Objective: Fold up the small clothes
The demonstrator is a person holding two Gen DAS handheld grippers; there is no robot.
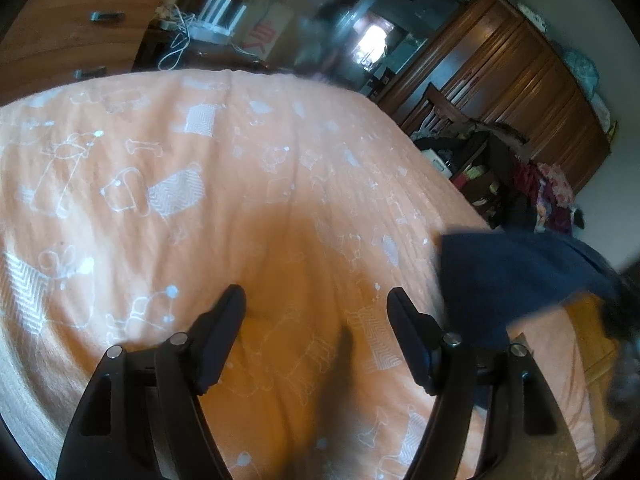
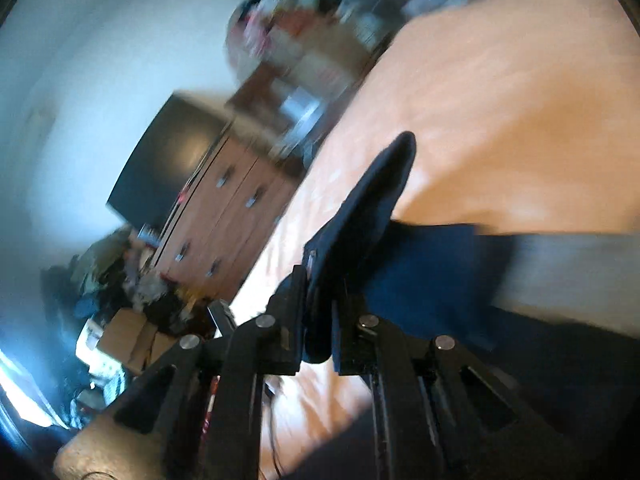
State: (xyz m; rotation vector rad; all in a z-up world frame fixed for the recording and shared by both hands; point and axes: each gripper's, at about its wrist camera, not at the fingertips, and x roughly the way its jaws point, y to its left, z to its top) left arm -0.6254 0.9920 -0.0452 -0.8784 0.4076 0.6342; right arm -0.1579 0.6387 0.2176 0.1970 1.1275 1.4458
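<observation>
Daylight came from a bright window far behind the bed. A soft shadow darkened the orange bedspread. The right wrist view was heavily motion-blurred; both views curved at the edges.

The garment is small and dark navy blue — a soft, plain cloth. In the right wrist view one folded edge of it is pinched between two black fingers, and the rest stands up stiffly above the orange bed cover. In the left wrist view the garment hangs at the right, lifted off the cover, its lower edge blurred — its exact shape cannot be told.
</observation>
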